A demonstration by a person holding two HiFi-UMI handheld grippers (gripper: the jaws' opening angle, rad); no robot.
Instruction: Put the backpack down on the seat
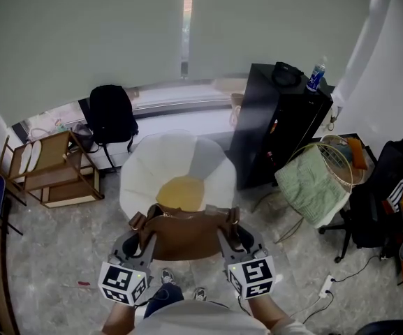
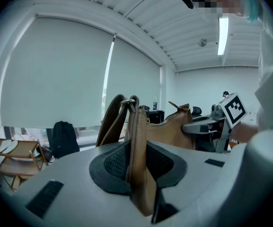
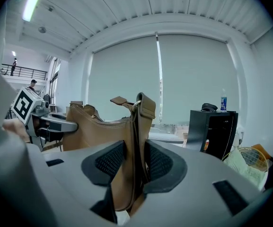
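Brown leather of the backpack (image 1: 187,234) is pinched in our left gripper (image 1: 144,237), jaws clamped on its left edge. The bag spans between both tools over the front rim of the white seat (image 1: 145,162), by a yellow cushion (image 1: 181,192); whether it touches, we cannot tell. Our right gripper (image 1: 228,237) clenches the right strap end.

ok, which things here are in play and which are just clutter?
In play: brown leather bag; white round chair with yellow cushion; left claw; right claw.
Clutter: black fabric backpack; black cabinet; wooden rack; clear plastic bottle.
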